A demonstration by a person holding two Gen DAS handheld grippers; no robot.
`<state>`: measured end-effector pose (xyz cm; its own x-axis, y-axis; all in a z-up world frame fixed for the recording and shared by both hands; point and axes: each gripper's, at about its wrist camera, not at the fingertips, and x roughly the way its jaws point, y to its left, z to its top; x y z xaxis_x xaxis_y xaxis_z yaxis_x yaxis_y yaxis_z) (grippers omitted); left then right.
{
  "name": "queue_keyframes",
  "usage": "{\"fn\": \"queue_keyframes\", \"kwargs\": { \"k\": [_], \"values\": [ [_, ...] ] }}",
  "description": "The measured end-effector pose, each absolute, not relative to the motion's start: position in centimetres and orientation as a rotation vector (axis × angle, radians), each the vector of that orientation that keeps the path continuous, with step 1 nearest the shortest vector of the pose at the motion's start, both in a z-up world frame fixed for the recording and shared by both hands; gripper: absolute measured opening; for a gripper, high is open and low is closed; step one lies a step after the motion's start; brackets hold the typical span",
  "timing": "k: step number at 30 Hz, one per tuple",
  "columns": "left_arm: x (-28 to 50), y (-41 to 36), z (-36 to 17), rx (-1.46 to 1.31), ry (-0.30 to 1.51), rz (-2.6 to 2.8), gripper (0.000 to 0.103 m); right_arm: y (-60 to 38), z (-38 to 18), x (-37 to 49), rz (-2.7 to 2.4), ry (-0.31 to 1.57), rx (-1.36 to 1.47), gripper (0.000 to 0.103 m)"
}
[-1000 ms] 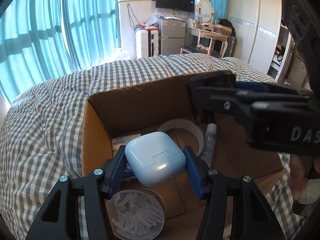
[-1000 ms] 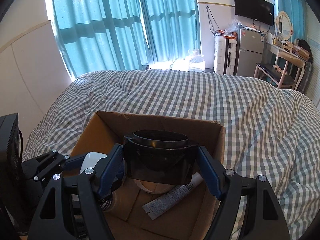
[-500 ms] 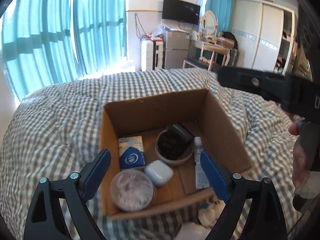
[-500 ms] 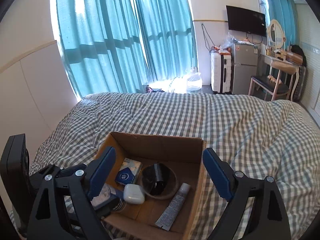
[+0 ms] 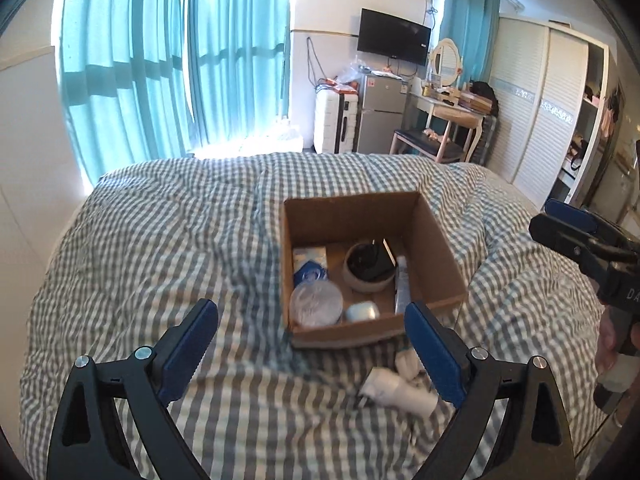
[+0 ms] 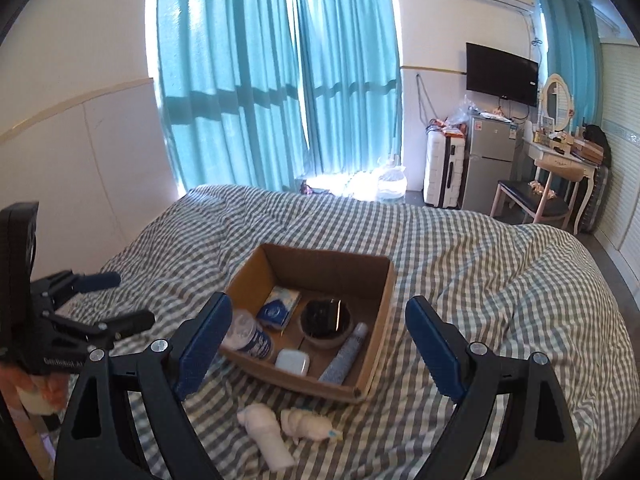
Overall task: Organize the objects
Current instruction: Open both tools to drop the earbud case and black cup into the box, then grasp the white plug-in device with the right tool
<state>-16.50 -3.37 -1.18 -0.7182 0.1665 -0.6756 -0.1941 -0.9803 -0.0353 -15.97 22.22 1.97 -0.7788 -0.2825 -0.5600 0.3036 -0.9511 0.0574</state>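
Your left gripper (image 5: 311, 354) is opening with nothing between its jaws; your right gripper (image 6: 316, 350) stands wide and empty. Ahead of both, the cardboard box (image 6: 374, 354) on the bed (image 6: 500, 280) holds most items. Two white rolled bundles (image 6: 288, 430) lie outside, below the right gripper: likely the remaining work.

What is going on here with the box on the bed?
A person is tidying small things into a cardboard box on a checked bed. Inside lie an earbud case, a tube, a bowl and a cotton swab jar. The left hand-held gripper is opening with nothing between its fingers; the right hand-held gripper is open and empty. Two rolled white socks lie outside.
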Motion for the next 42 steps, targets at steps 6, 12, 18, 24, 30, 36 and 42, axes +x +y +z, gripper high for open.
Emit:
{"fn": "queue_keyframes", "kwargs": {
  "k": [6, 12, 18, 24, 30, 36, 42],
  "values": [
    [-13.2, -3.1, -5.8, -1.1, 0.087, 2.749, 0.097, 20.3, -3.2, -13.5, -2.643, 0.128, 0.92, 0.089],
    [-14.1, -2.2, -10.7, -1.197, 0.1, 2.754, 0.097, 19.3, -10.2, -14.1, -2.548, 0.093, 1.12, 0.089],
    [-14.4, -1.8, -14.1, -1.241, 0.129, 2.738, 0.097, 17.9, -15.2, -15.0, -2.459, 0.09, 1.276, 0.078],
    [-15.6, -3.8, -15.5, -1.347, -0.045, 2.677, 0.097, 15.9, -18.2, -15.5, -2.342, 0.159, 1.389, 0.047],
    [-15.6, -4.3, -15.5, -1.347, -0.093, 2.663, 0.097, 14.2, -19.4, -16.1, -2.336, 0.229, 1.407, 0.046],
    [-15.7, -4.4, -15.7, -1.369, -0.099, 2.662, 0.097, 14.3, -20.5, -16.8, -2.309, 0.185, 1.449, 0.043],
    [-15.7, -4.2, -15.6, -1.379, -0.099, 2.665, 0.097, 16.0, -17.5, -14.3, -2.369, 0.159, 1.338, 0.04]
  ]
}}
